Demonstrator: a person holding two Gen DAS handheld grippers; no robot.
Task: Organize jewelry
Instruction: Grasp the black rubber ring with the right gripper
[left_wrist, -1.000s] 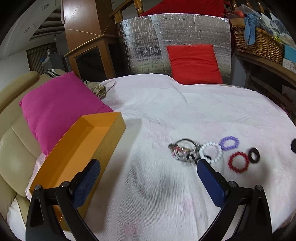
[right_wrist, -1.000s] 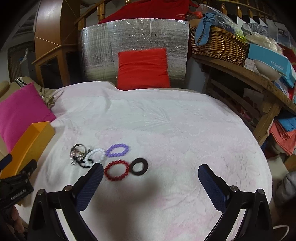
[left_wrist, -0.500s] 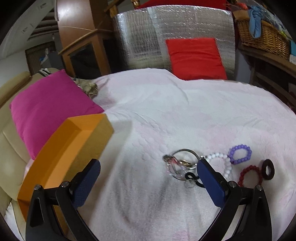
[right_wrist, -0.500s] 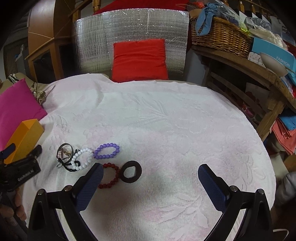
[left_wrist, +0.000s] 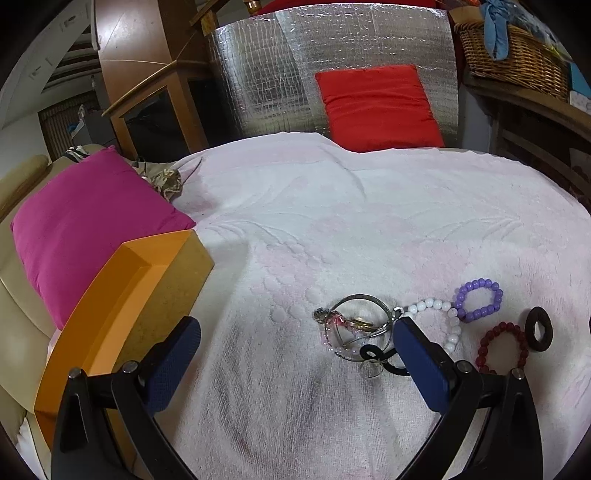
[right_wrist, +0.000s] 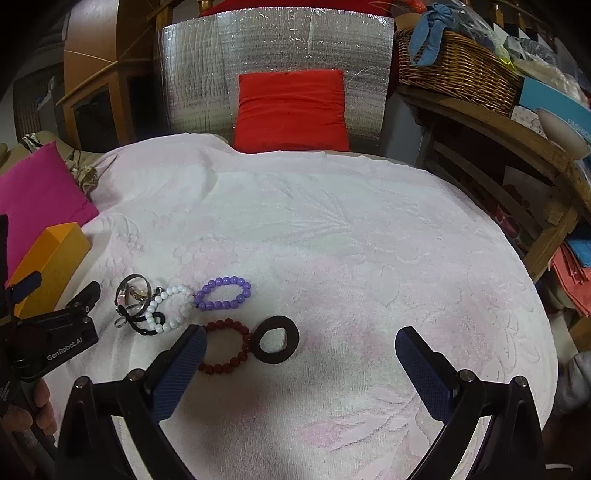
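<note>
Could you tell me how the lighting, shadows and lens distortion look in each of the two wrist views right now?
Left wrist view: soft indoor light, a grey shadow on the white towel below the open left gripper; fisheye bends the orange box and blackens the corners. Right wrist view: the silver foil panel glints, the beaded bracelets look sharp, a faint shadow lies under the open right gripper.

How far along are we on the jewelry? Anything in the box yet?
Nothing looks done: the part of the orange box in view shows no jewelry. Both tongs, left and right, are open and hold nothing. Left to move: purple bracelet, white bracelet, red bracelet, black ring, tangled metal pieces.
</note>
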